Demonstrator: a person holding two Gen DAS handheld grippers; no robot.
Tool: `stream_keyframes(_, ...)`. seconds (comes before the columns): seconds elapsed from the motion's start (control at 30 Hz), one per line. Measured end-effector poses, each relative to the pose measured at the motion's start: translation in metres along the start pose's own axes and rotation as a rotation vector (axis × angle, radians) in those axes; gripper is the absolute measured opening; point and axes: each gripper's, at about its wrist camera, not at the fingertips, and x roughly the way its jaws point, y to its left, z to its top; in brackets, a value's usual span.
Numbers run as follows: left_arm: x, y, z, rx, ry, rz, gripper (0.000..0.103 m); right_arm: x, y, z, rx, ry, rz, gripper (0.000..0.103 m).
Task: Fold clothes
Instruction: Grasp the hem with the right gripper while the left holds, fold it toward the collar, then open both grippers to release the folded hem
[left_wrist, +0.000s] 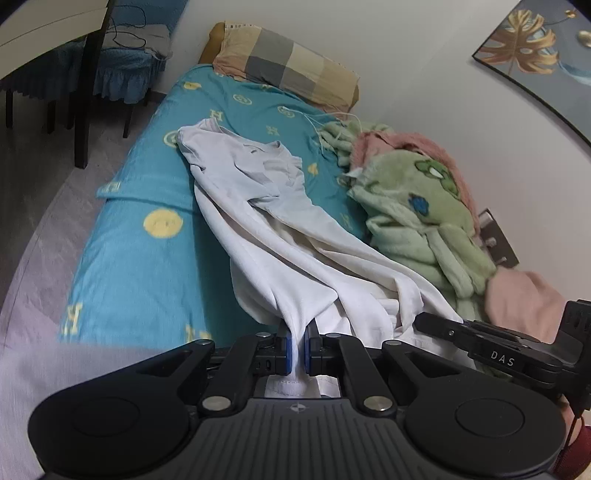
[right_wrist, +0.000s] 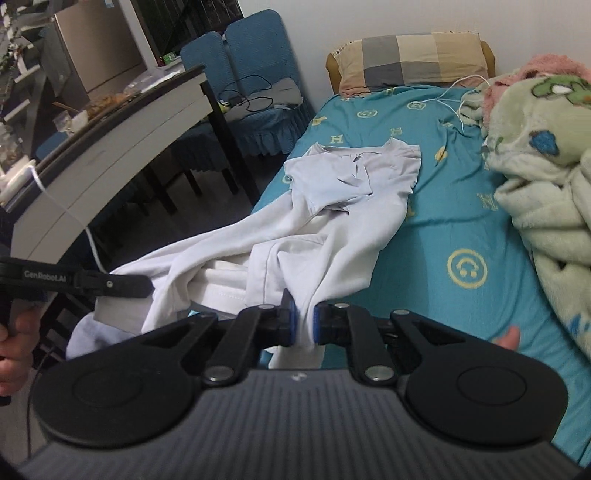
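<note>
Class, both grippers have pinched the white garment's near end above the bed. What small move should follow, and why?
Probably spread the grippers apart. The left gripper and right gripper each clamp bunched cloth of the white garment, which lies twisted and creased on the blue sheet; tensioning the hem should flatten it.

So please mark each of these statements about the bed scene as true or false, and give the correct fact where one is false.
1. Both grippers are shut on the white garment. True: the left gripper and the right gripper each pinch its fabric.
2. The collar end of the garment hangs off the bed. False: it lies on the teal bedsheet, toward the pillow.
3. The checked pillow lies at the head of the bed by the wall. True.
4. The green blanket covers the garment. False: it is heaped beside the garment, apart from it.
5. The chairs by the table have red covers. False: the chair covers are blue.
</note>
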Motion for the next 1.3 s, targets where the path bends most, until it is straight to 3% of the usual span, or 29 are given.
stream_keyframes(0.13, -0.014, 0.0, -0.043, 0.016, 0.023, -0.014, 0.006, -0.029, 0.004, -0.047, 0.033, 0.002, 0.021, 0.012)
stream_keyframes(0.27, -0.02, 0.0, -0.043, 0.025, -0.002, -0.024, 0.006, -0.037, 0.001, -0.064, 0.074, -0.01, 0.037, 0.012)
stream_keyframes(0.37, -0.018, 0.0, -0.017, 0.012, -0.047, -0.038, 0.006, -0.03, -0.004, -0.047, 0.084, -0.033, 0.034, 0.012)
stream_keyframes(0.53, 0.012, -0.005, 0.056, 0.019, -0.127, -0.023, 0.006, -0.004, -0.022, 0.007, 0.144, -0.071, 0.038, 0.012)
stream_keyframes(0.77, 0.093, 0.01, 0.145, 0.051, -0.182, 0.05, 0.007, 0.076, -0.051, 0.082, 0.171, -0.089, 0.001, 0.013)
stream_keyframes(0.93, 0.178, 0.046, 0.188, 0.035, -0.159, 0.096, 0.007, 0.161, -0.081, 0.117, 0.195, -0.056, -0.035, 0.013)
stream_keyframes(1.1, 0.265, 0.091, 0.21, -0.001, -0.1, 0.126, 0.007, 0.251, -0.115, 0.127, 0.207, 0.029, -0.073, 0.013)
stream_keyframes(1.3, 0.332, 0.135, 0.202, -0.019, -0.013, 0.162, 0.008, 0.32, -0.129, 0.121, 0.13, 0.125, -0.133, 0.013)
